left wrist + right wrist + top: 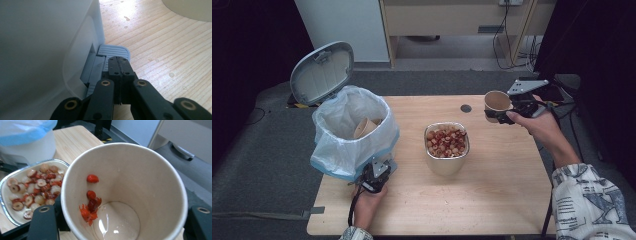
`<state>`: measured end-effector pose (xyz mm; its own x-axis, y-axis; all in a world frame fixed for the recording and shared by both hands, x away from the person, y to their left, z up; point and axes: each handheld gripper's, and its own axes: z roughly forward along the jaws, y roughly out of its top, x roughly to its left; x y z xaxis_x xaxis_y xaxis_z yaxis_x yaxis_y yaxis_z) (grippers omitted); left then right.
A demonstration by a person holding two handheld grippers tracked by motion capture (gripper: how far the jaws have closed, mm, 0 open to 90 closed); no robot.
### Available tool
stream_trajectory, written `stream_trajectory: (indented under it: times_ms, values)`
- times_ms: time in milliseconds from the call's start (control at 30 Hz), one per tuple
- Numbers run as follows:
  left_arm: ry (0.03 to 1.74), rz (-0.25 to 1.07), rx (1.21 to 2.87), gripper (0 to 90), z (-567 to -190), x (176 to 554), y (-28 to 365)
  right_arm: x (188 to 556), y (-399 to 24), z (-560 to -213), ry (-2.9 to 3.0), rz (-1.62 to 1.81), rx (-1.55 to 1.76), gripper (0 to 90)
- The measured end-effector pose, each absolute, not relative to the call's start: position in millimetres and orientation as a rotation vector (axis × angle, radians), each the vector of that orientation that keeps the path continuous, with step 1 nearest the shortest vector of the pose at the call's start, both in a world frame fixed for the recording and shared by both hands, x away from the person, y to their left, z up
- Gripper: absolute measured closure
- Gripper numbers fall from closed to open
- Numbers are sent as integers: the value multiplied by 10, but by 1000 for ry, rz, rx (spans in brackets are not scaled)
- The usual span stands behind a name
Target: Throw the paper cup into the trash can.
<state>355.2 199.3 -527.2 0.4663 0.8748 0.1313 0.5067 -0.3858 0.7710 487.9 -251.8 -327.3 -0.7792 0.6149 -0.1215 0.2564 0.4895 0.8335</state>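
High view: a paper cup is held clamped in the right gripper above the worktop's far right corner. The left gripper, jaws together, is pressed on the bin's pedal.

Black two-jaw grippers with brass rivets; white sleeves printed in grey.

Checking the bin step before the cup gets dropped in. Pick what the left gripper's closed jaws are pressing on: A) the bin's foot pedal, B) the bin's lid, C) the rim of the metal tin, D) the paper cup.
A: the left gripper rests its shut jaws on the ribbed grey foot pedal at the bin's base, and the lid stands open.
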Motion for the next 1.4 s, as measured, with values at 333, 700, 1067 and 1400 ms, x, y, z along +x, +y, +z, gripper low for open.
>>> stream_trajectory:
  times_ms: [333, 700, 1067, 1400]
  values:
    - [1143, 710, 2049, 892, -5273, 3551, 1993, 4876, -2464, -3205, 2347, 1240, 748, 298]
    - [1142, 711, 2050, 892, -5273, 3550, 1993, 4879, -2386, -3148, 2360, 1244, 747, 298]
    - [1143, 710, 2050, 892, -5272, 3551, 1993, 4885, -2334, -3087, 2368, 1277, 774, 300]
    - [1143, 710, 2049, 892, -5272, 3551, 1993, 4883, -2276, -3044, 2370, 1309, 775, 300]
